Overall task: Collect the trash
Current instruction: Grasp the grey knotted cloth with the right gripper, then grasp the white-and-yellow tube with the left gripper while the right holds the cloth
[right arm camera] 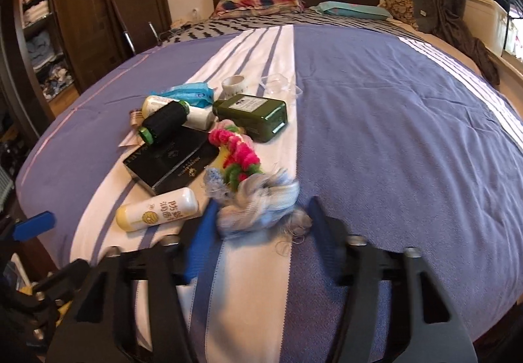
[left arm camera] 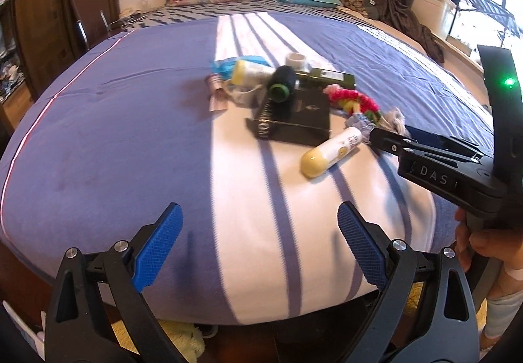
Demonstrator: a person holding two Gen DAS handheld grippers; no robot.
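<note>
Right tool (right arm camera: 261, 216) is closed around the frayed rope knot (right arm camera: 258, 199) on the bed (right arm camera: 392, 134), beside the white bottle (right arm camera: 157, 209). Left tool (left arm camera: 258, 245) hangs open and empty. I worry loose strands could slip out on lifting, or drag the pink fluffy toy (right arm camera: 238, 157) along.

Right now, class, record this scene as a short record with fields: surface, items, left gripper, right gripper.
surface: bed with blue and white striped cover
items: green bottle, black box, white tube with yellow cap, black spool, pink and green fluffy garland
left gripper: open, nothing between the jaws, hovering over the bed's near edge
right gripper: jaws around a pale blue yarn bundle; firm grip unclear
</note>
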